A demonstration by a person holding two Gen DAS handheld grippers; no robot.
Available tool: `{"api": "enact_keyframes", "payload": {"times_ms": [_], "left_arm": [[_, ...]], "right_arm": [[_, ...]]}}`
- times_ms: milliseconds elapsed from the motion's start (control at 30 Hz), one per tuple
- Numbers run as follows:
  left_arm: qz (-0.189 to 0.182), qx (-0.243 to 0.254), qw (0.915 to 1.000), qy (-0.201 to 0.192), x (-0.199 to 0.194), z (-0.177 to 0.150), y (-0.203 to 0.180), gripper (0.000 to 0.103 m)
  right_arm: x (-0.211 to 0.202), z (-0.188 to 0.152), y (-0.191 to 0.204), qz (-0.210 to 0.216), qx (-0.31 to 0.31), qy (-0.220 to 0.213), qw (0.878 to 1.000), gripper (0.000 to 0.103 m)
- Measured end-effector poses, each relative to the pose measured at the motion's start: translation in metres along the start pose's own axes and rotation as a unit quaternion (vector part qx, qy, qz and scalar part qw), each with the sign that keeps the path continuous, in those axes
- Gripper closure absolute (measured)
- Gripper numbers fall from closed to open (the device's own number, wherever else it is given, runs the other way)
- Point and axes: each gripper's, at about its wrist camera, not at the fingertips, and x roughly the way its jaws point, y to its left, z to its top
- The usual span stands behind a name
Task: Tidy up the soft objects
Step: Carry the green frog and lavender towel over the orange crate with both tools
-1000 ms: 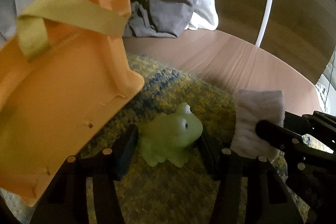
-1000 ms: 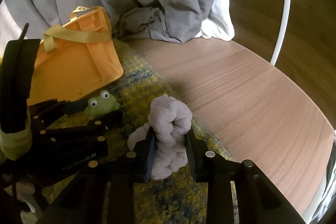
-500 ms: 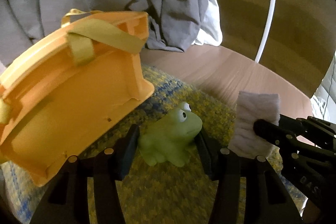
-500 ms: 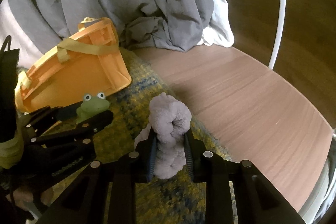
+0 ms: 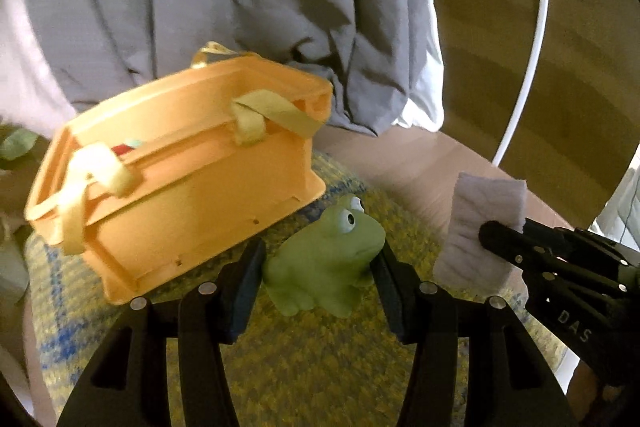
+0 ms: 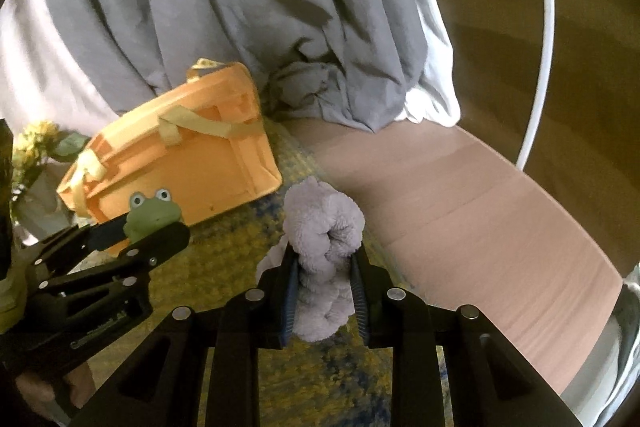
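The green frog toy [image 5: 326,259] sits clamped in our left claw [image 5: 320,277], the rolled grey towel [image 6: 324,259] pinched in our right claw [image 6: 325,287]. The orange bin [image 5: 180,195] lies ahead-left; we judge we should keep both grips firm, clear its rim, then release inside.

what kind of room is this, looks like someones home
Probably a home, maybe a bedroom: grey bedding hangs behind a round wooden table with a woven mat and an orange fabric storage box.
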Motion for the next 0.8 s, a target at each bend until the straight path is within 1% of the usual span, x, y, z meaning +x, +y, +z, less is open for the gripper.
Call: {"api": "enact_keyframes", "payload": {"times_ms": [233, 433, 600, 800], "left_arm": [[0.040, -0.025, 0.9982, -0.037, -0.037, 0.002, 0.001, 0.051], [0.077, -0.053, 0.9933, -0.068, -0.069, 0.002, 0.006, 0.051], [0.108, -0.071, 0.9873, -0.091, -0.090, 0.006, 0.009, 0.051], [0.146, -0.090, 0.9778, -0.121, -0.111, 0.012, 0.014, 0.051]], "right_arm": [[-0.019, 0.013, 0.008, 0.033, -0.029, -0.020, 0.999, 0.078], [-0.028, 0.025, 0.018, 0.067, -0.054, -0.036, 0.996, 0.078], [-0.034, 0.037, 0.027, 0.098, -0.074, -0.050, 0.991, 0.078], [-0.039, 0.053, 0.040, 0.137, -0.100, -0.072, 0.983, 0.078]]}}
